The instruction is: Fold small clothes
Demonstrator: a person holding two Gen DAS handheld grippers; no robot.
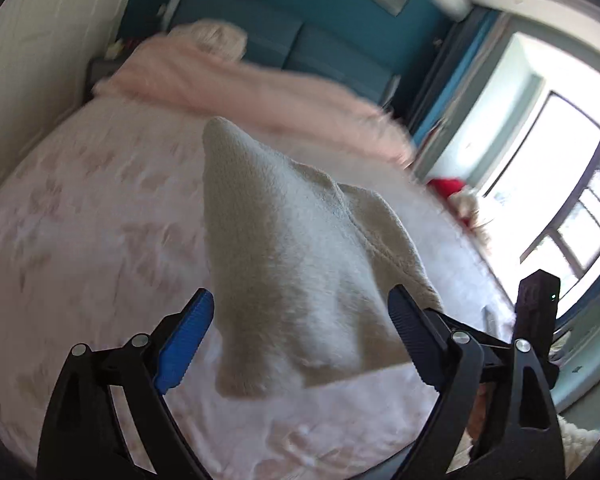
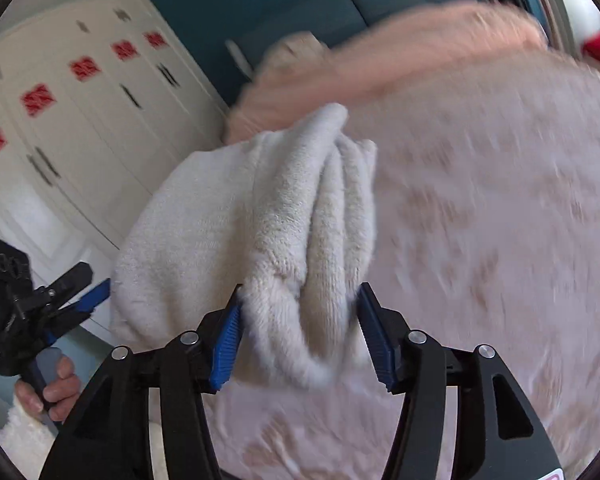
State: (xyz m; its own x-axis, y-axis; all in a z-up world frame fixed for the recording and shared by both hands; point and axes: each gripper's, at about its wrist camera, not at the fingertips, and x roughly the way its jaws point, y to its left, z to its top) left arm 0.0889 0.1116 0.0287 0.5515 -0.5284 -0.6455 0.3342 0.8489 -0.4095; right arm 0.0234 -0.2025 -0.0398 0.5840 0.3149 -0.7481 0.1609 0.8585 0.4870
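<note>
Seen from the left claw (image 1: 300,292), a broad bare stretch of the pale patterned bed (image 1: 80,240) lies open to the left of it, bounded far left by white wardrobe doors. The left claw is spread wide and grips nothing. One white fleecy garment (image 1: 284,240) is seen ahead of it and between its two fingers. The blue left pad stands just clear of the fabric, and the garment's right edge lies against the dark right finger. Beyond the garment, one pink blanket (image 1: 260,92) runs along the head of the bed. To the right of the claw, the bed's edge is met by a bright window (image 1: 560,184).

Seen from the right claw (image 2: 302,288), one hand (image 2: 56,392) holding the other tool is found low to the left. The white wardrobe (image 2: 80,140) stands behind it. Five red stickers are counted on its doors, and no writing on them can be read. The right claw is half closed on the bunched garment, and both pads touch the fabric. To its right, the bed is uncovered up to the frame's rim. The background is blurred in both views.
</note>
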